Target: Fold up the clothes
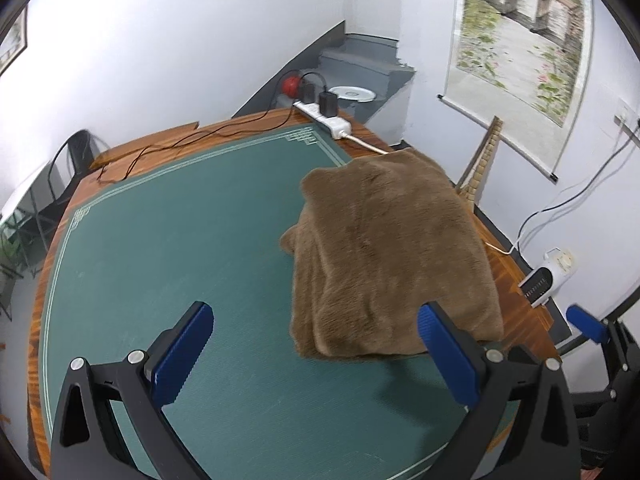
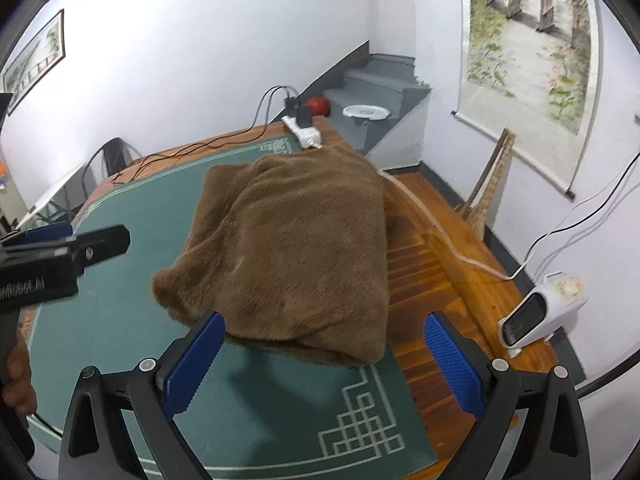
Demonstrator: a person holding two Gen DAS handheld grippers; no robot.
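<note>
Sitting folded on the worktop (image 1: 120,168), the garment (image 1: 384,248) is a thick brown fleecy bundle, lying on the right part of the green mat (image 1: 180,248) with its far edge reaching the wooden border. And both tools are off it! The left gripper (image 1: 316,356) is spread wide with nothing between its blue pads (image 1: 182,354); in its own view the right pad sits in front of the bundle's near corner, though I can't tell if it touches. The right gripper (image 2: 326,362) is wide open as well, empty, hovering just before the near edge of the garment (image 2: 288,248), its left pad in line with the front-left corner. Over in the right wrist view, the left gripper (image 2: 72,248) comes in from the left side, apart from the cloth, with a hand (image 2: 16,380) at the frame edge. At the back, a white power strip (image 1: 324,118) with black plugs lies on the wood, its white cable running past the bundle. A small white heater (image 2: 540,308) stands on the floor to the right.
</note>
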